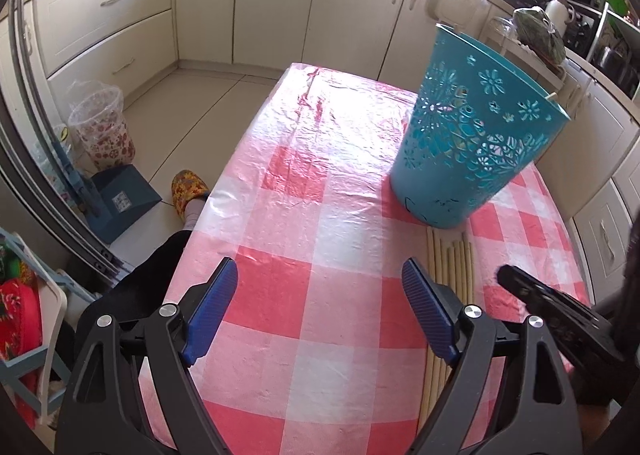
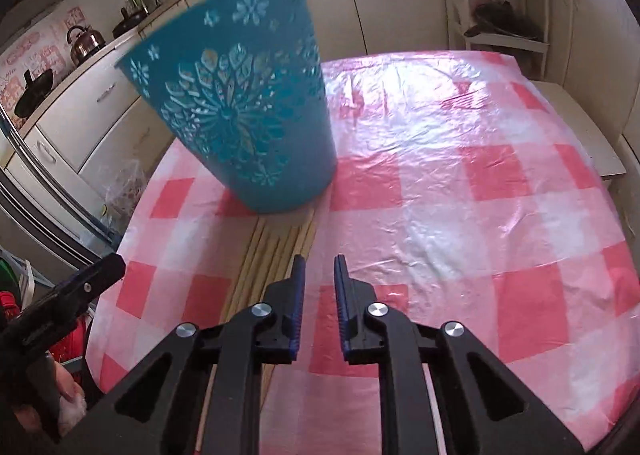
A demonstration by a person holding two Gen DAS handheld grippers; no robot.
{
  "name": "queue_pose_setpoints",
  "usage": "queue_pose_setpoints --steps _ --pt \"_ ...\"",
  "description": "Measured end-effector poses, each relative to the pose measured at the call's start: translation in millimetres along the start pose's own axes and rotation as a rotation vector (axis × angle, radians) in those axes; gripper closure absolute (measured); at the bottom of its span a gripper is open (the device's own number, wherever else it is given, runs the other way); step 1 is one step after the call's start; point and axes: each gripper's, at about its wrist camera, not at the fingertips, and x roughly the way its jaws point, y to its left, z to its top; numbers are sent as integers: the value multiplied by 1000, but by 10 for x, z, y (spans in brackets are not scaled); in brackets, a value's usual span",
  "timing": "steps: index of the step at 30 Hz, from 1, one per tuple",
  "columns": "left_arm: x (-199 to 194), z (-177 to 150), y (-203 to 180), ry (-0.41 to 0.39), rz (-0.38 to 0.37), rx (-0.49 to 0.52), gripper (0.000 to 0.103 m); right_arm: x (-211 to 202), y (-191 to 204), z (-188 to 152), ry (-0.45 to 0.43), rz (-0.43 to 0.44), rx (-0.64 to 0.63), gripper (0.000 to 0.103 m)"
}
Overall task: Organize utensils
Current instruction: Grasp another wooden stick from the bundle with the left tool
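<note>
A teal cut-out plastic basket (image 1: 468, 127) stands upright on the red-and-white checked table (image 1: 304, 195); it also shows in the right wrist view (image 2: 244, 107). A row of pale wooden chopsticks (image 1: 450, 267) lies on the cloth in front of the basket, also in the right wrist view (image 2: 268, 255). One stick tip (image 1: 552, 96) pokes over the basket rim. My left gripper (image 1: 320, 287) is open and empty above the cloth, left of the chopsticks. My right gripper (image 2: 320, 271) is narrowly open and empty, just right of the chopsticks.
Cream kitchen cabinets (image 1: 248, 3) surround the table. A patterned bin (image 1: 104, 127) and a blue box (image 1: 120, 199) stand on the floor at left, beside a slippered foot (image 1: 188, 191). A white shelf unit (image 2: 500, 7) stands behind the table.
</note>
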Motion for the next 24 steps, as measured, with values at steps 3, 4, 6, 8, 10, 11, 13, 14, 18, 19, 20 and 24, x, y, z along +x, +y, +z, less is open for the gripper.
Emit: queue_pose_setpoints --steps 3,4,6,8,10,11,13,14,18,19,20,24 --pt "12 -6 -10 7 -1 -6 22 128 81 33 18 -21 -15 90" --pt "19 -10 -9 12 -2 -9 22 168 96 35 27 -30 -18 90" --pt "32 -21 -12 19 -4 -8 22 175 120 -15 24 -38 -35 90" --pt "51 -29 -15 23 -4 -4 22 164 161 -44 21 -58 -61 90" --pt "82 -29 -25 32 -7 -2 22 182 166 -40 23 -62 -52 90" --pt "98 -32 -29 36 -9 1 22 185 165 -28 21 -58 -50 90" --pt "123 -39 -55 43 -11 10 22 199 151 -26 26 -62 -66 91" --pt "137 -39 -75 48 -13 18 22 196 170 -32 28 -67 -86 91" --pt "227 -6 -188 70 -23 56 22 164 187 -104 48 -66 -155 95" --pt "269 11 -237 77 -26 71 22 137 158 -116 50 -69 -163 95" --pt "308 25 -284 82 -29 84 22 115 120 -142 50 -72 -169 95" --pt "524 65 -489 110 -16 148 22 57 -36 -178 41 -44 -147 96"
